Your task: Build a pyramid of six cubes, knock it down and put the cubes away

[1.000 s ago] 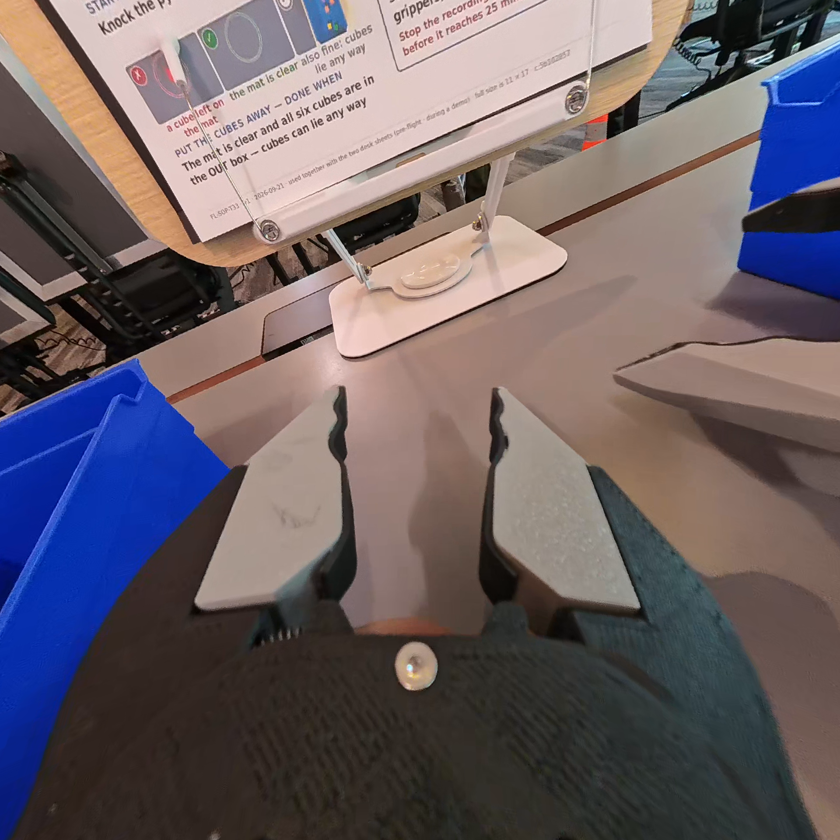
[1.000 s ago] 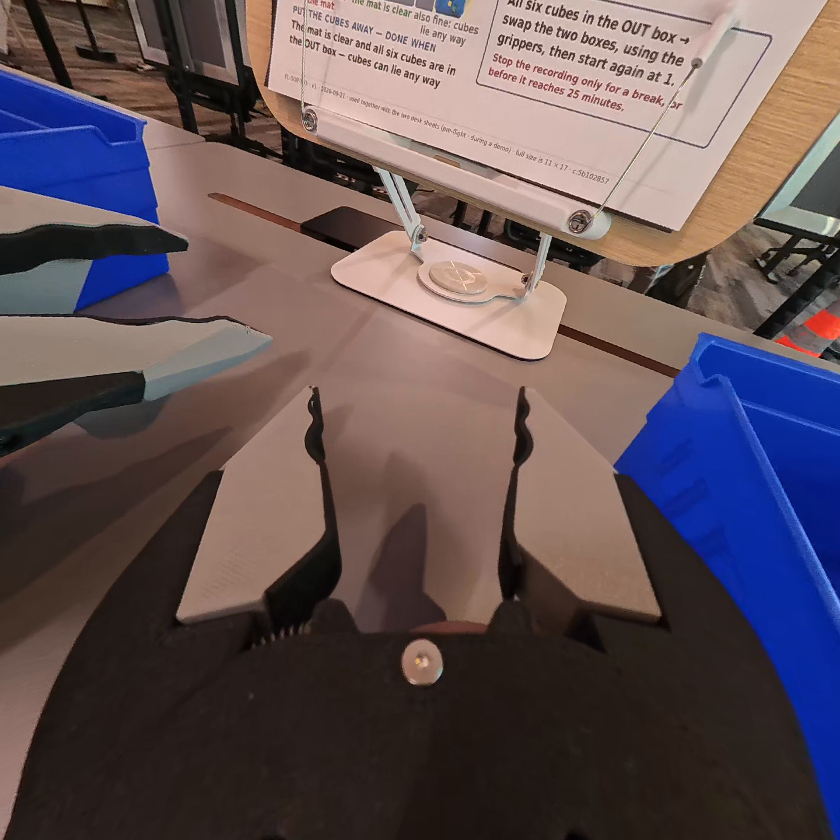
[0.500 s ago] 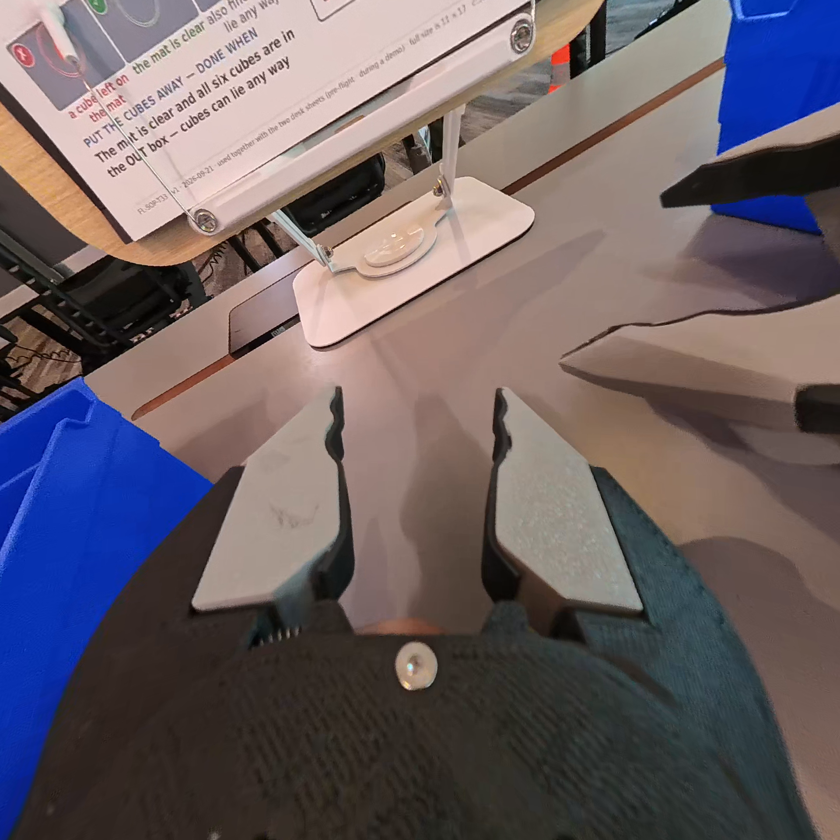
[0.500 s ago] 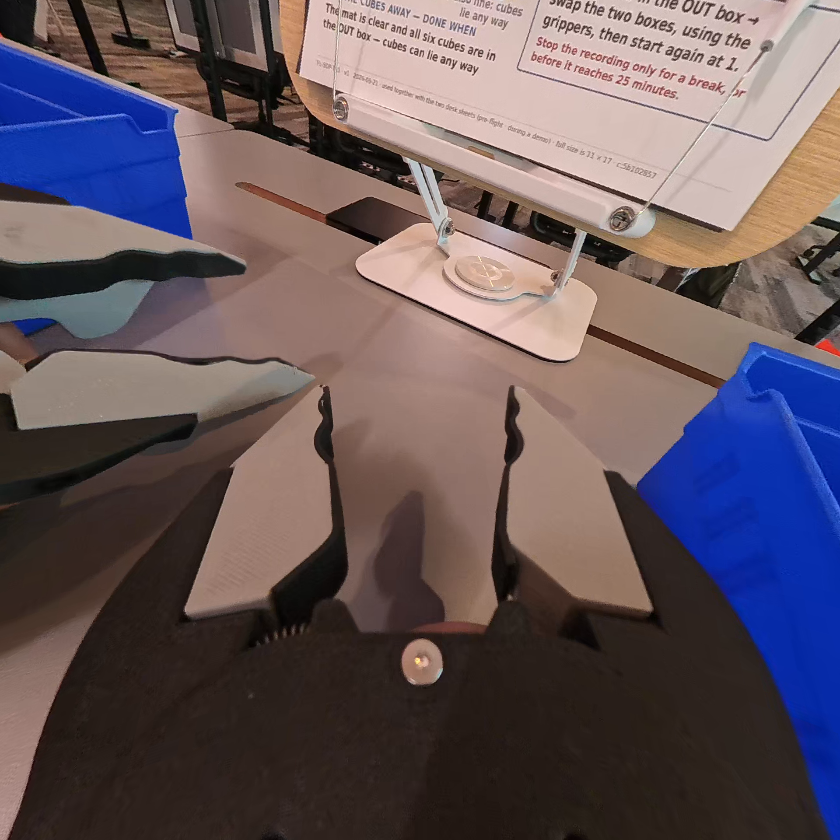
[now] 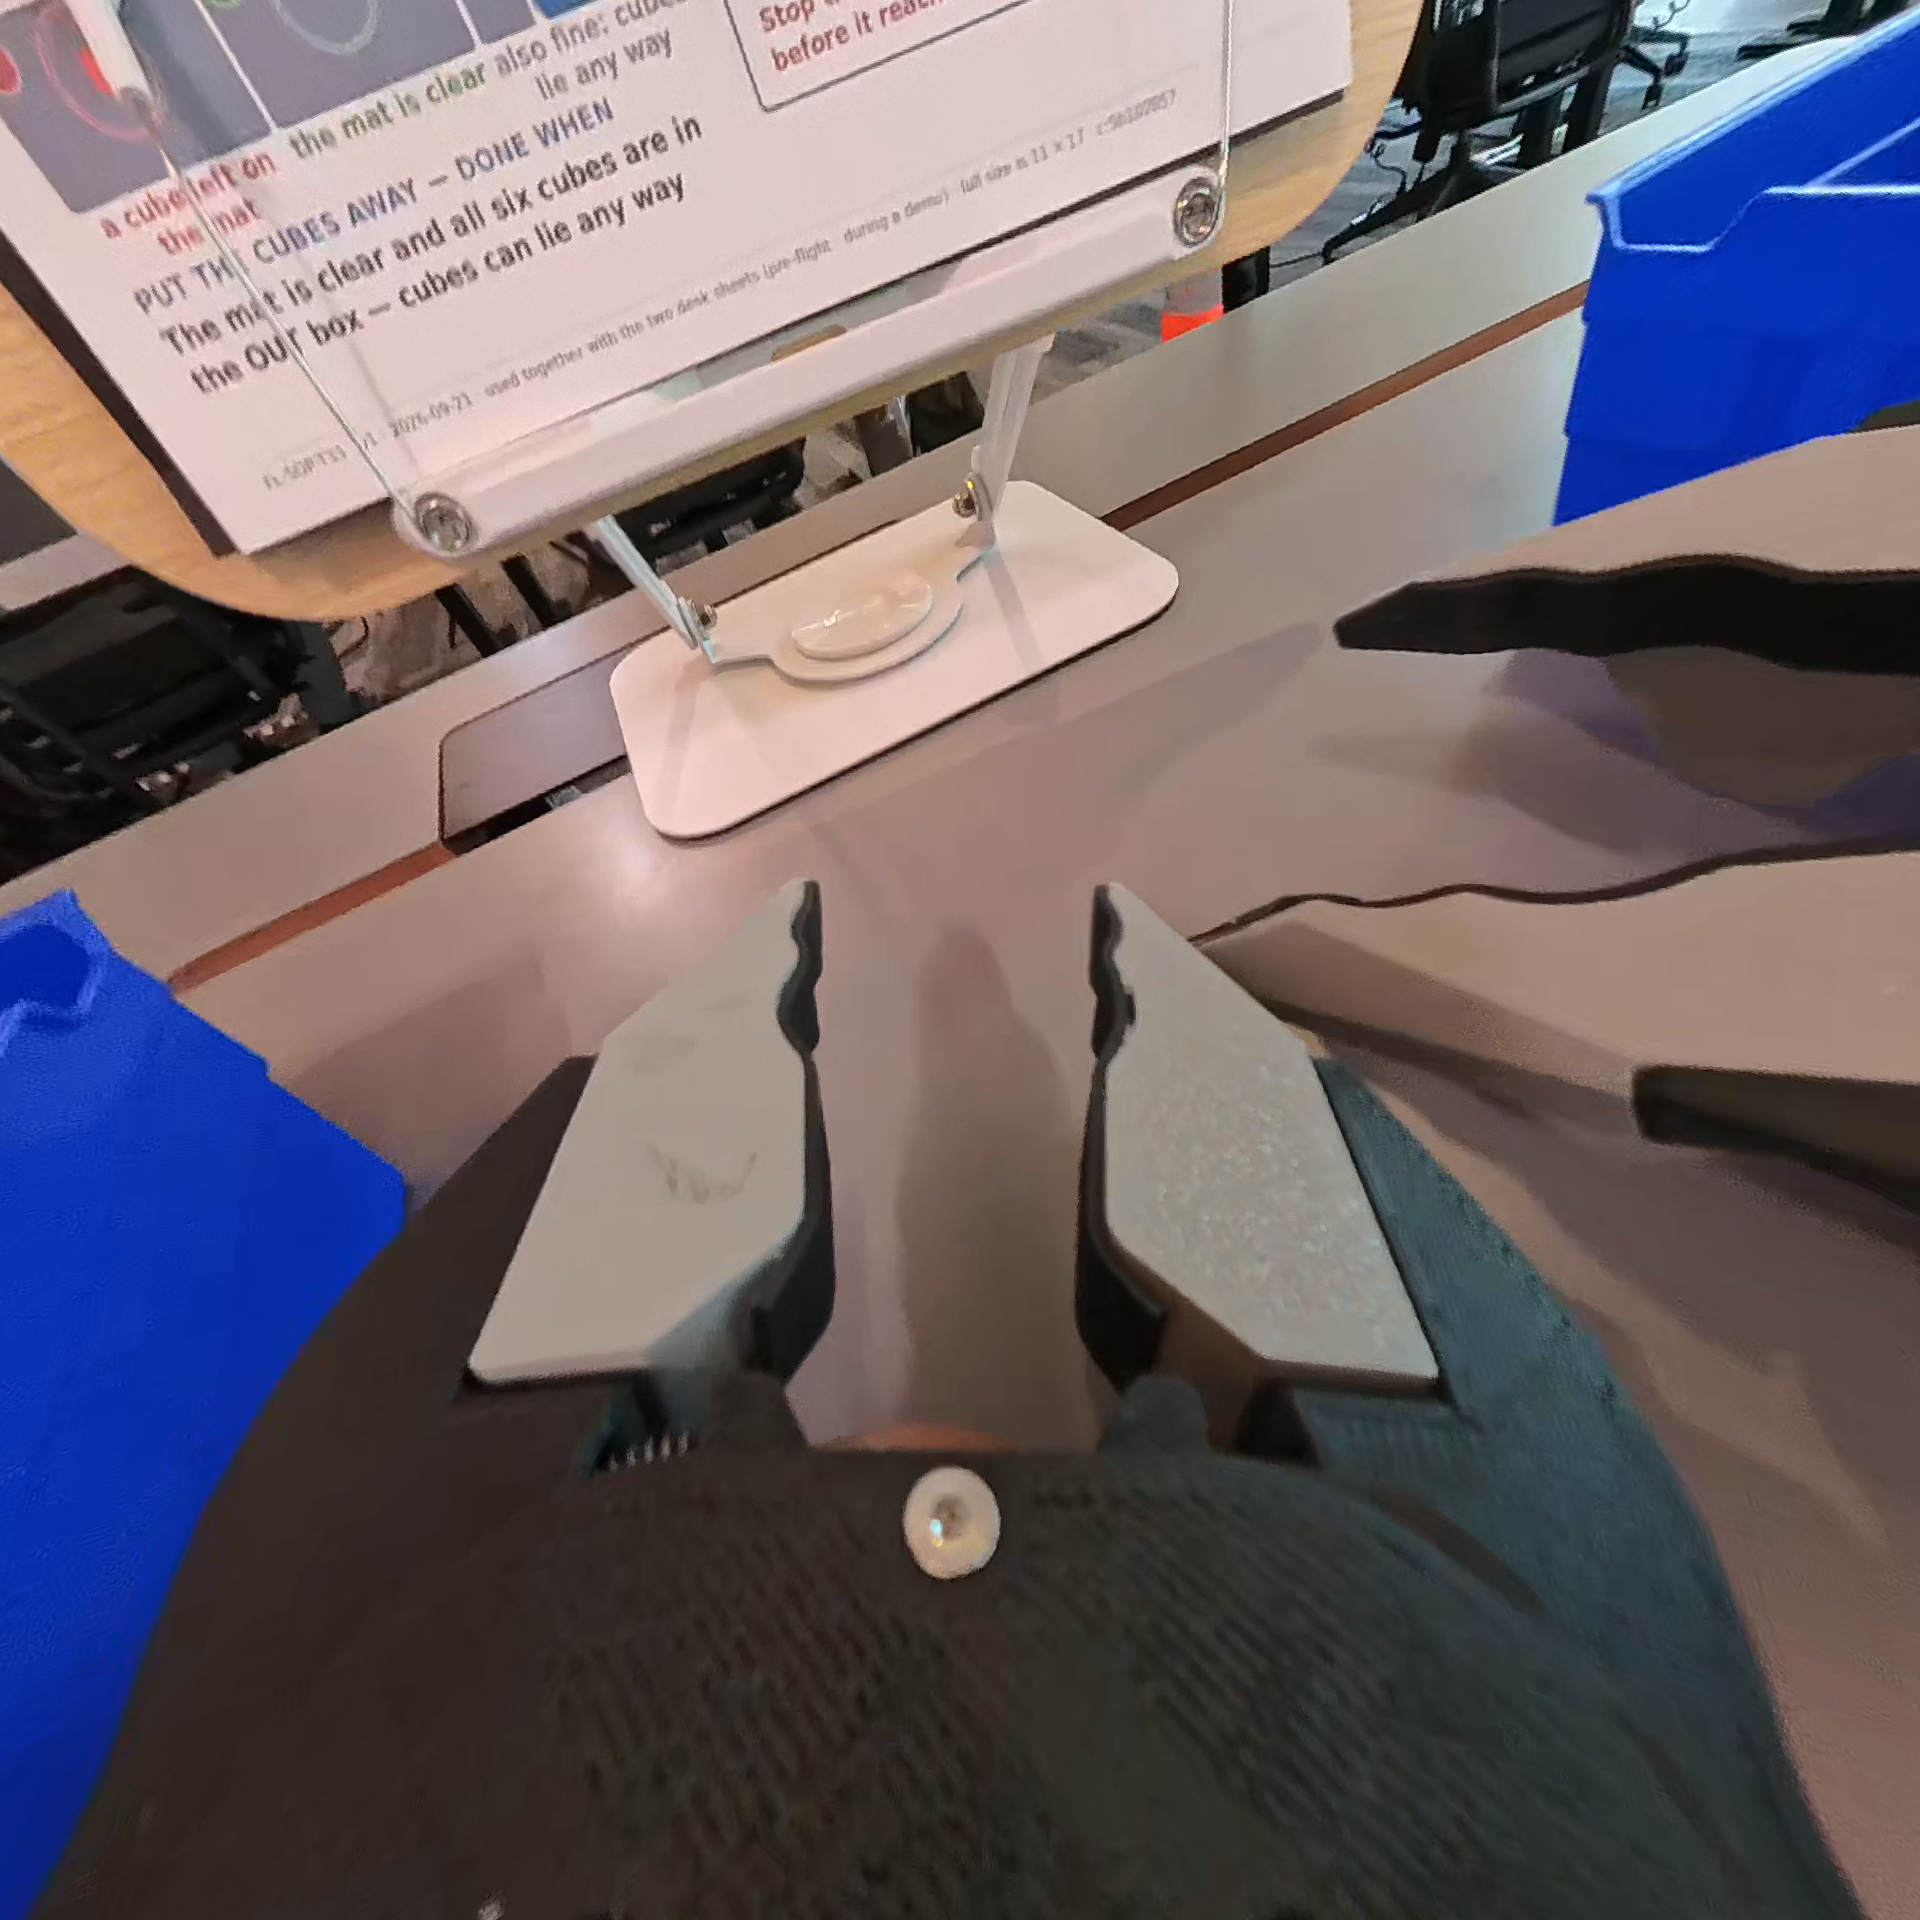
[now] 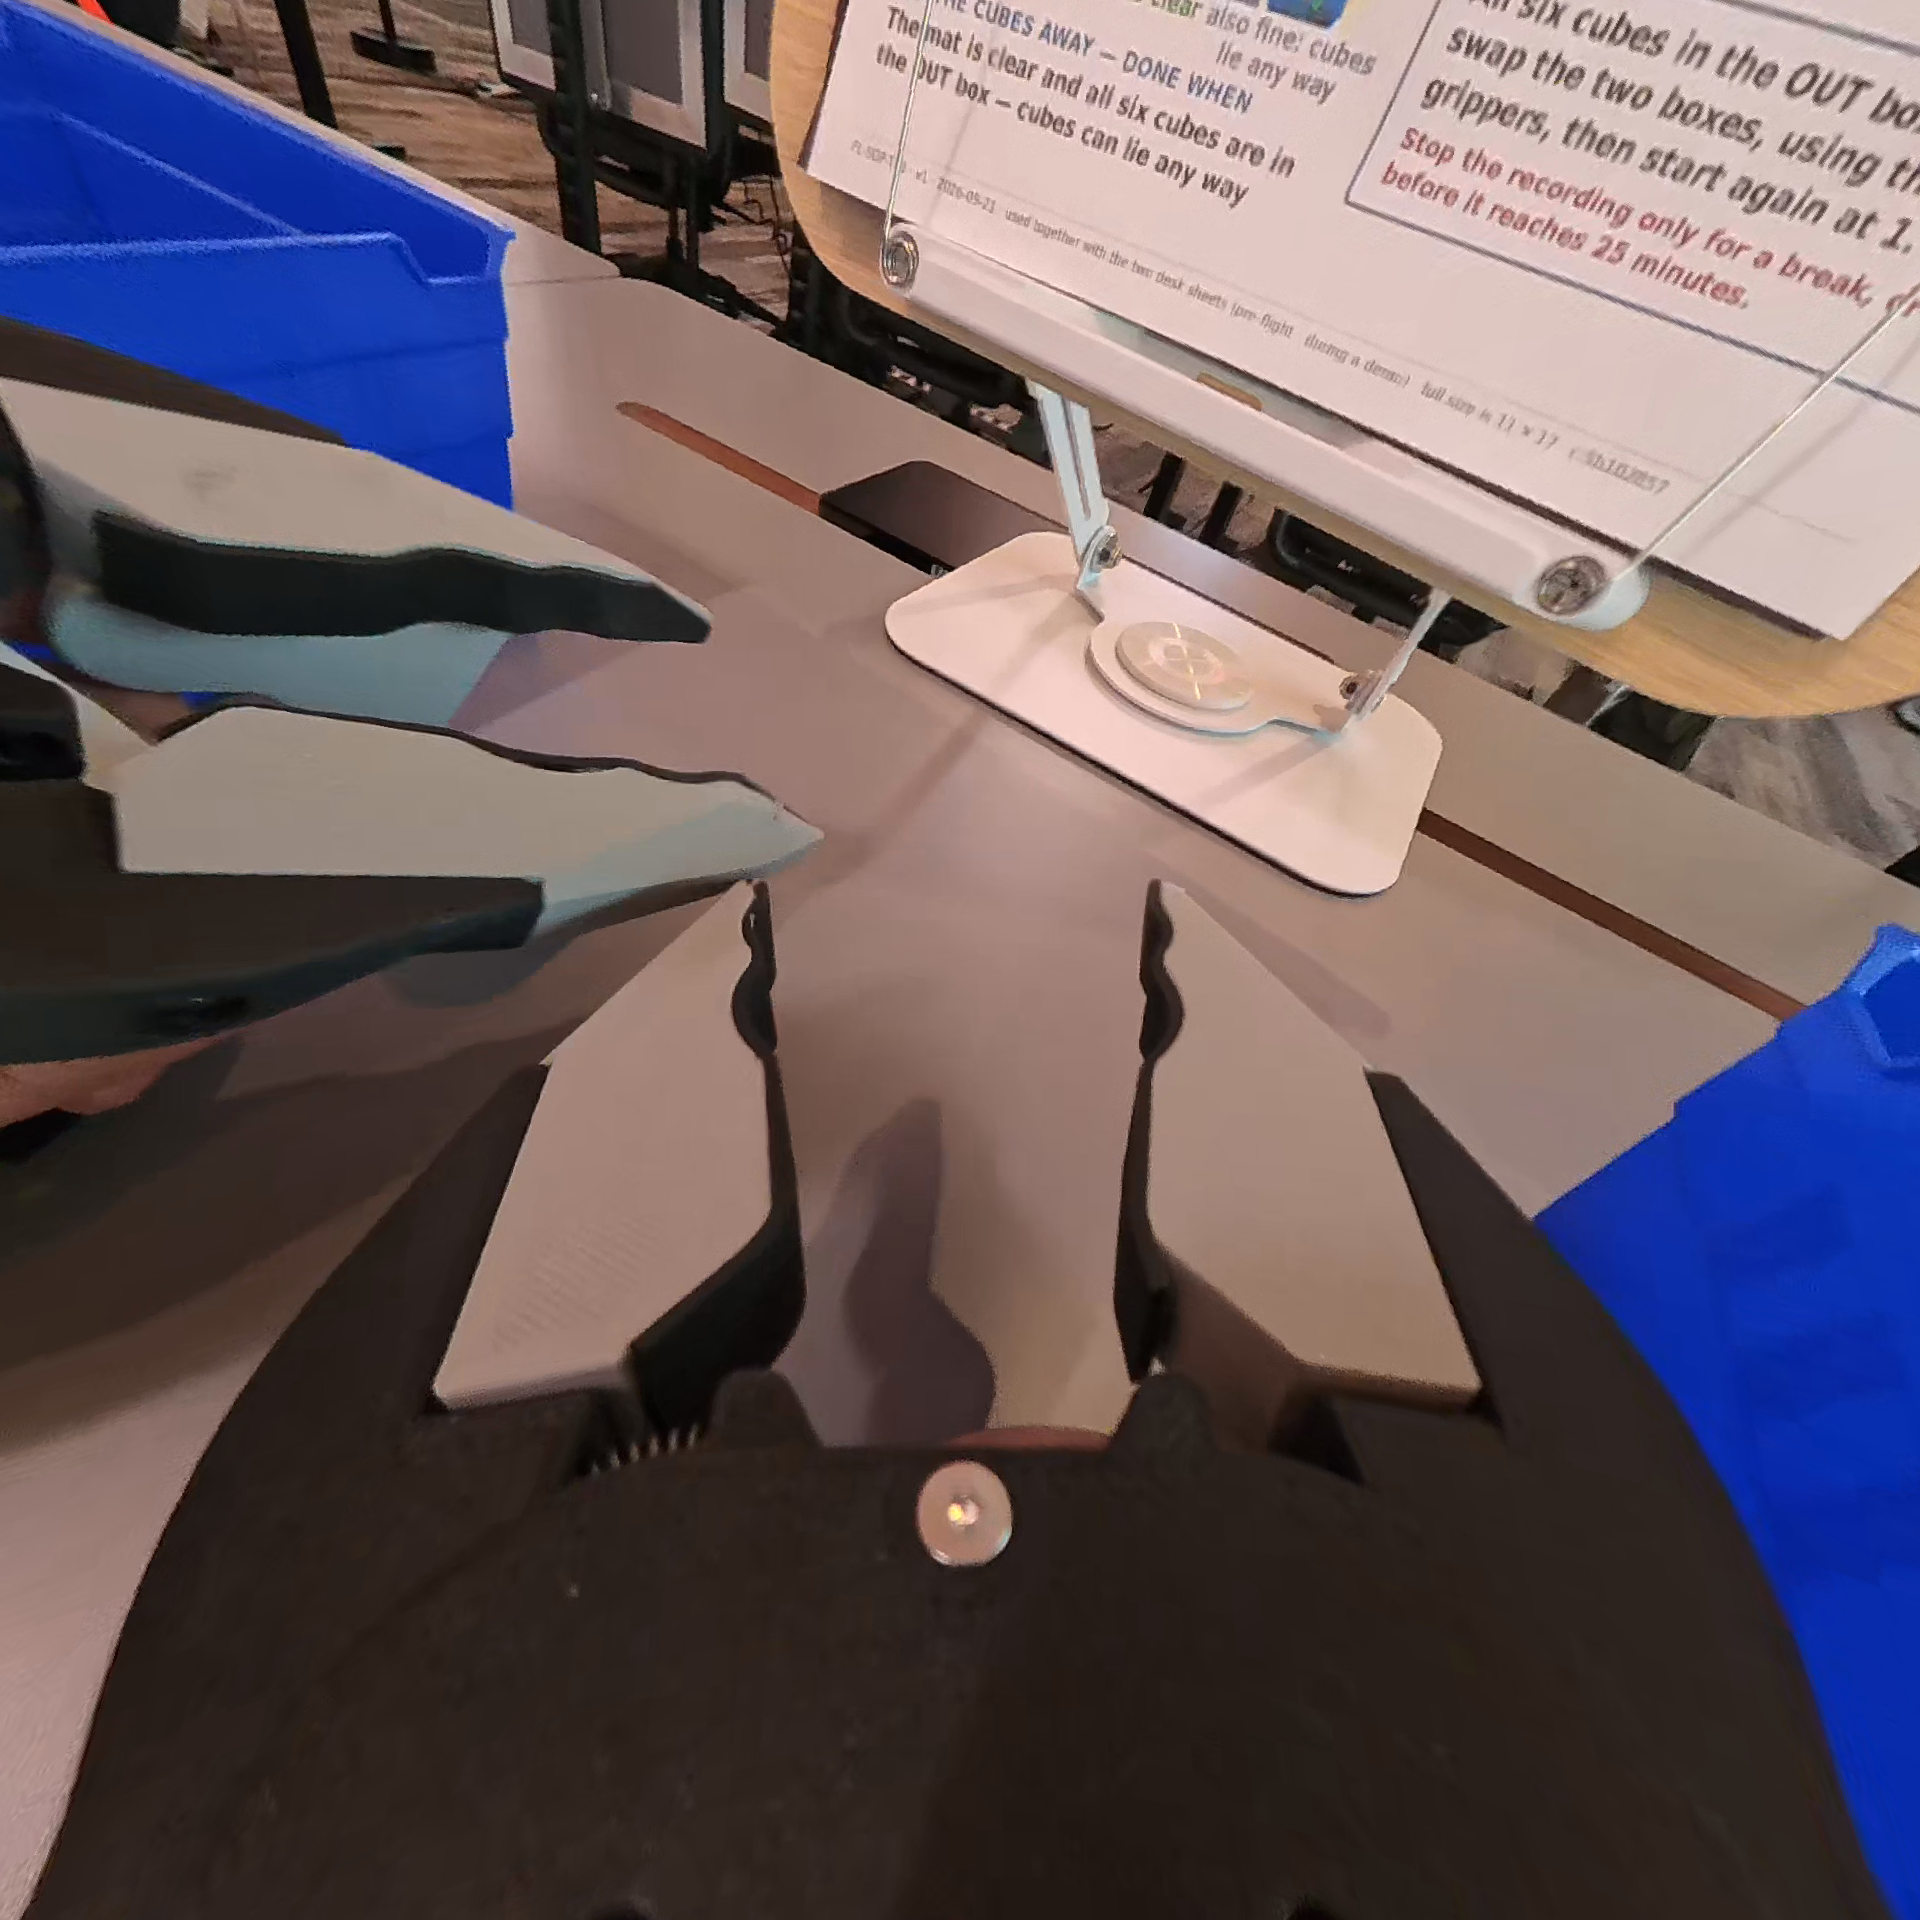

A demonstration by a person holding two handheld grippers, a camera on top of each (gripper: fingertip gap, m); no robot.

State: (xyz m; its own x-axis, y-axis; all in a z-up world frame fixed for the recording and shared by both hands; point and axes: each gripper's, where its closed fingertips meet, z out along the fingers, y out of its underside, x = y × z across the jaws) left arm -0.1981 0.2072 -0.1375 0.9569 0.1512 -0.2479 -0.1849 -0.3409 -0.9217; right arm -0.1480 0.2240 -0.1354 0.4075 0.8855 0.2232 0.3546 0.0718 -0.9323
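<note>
No cubes show in either view. My left gripper [image 5: 954, 906] is open and empty over the grey table [image 5: 935, 831]. My right gripper [image 6: 954, 904] is open and empty too, close beside it. The right gripper's fingers [image 5: 1558, 935] reach in from the right of the left wrist view. The left gripper's fingers [image 6: 468, 790] reach in from the left of the right wrist view, their tips almost touching my right gripper's left finger. A blue box [image 5: 156, 1195] stands at my left, another blue box [image 6: 1766, 1299] at my right.
A white stand [image 5: 894, 644] holding a wooden board with a printed instruction sheet [image 5: 623, 208] stands at the table's back middle; it also shows in the right wrist view [image 6: 1174, 707]. The right box shows far right [image 5: 1745, 291], the left box far left [image 6: 239, 270]. Office chairs stand beyond the table.
Both grippers have moved towards each other over the table's middle, so each shows larger in the other's view. The jaws stay open. The blue boxes have slid towards the frame edges.
</note>
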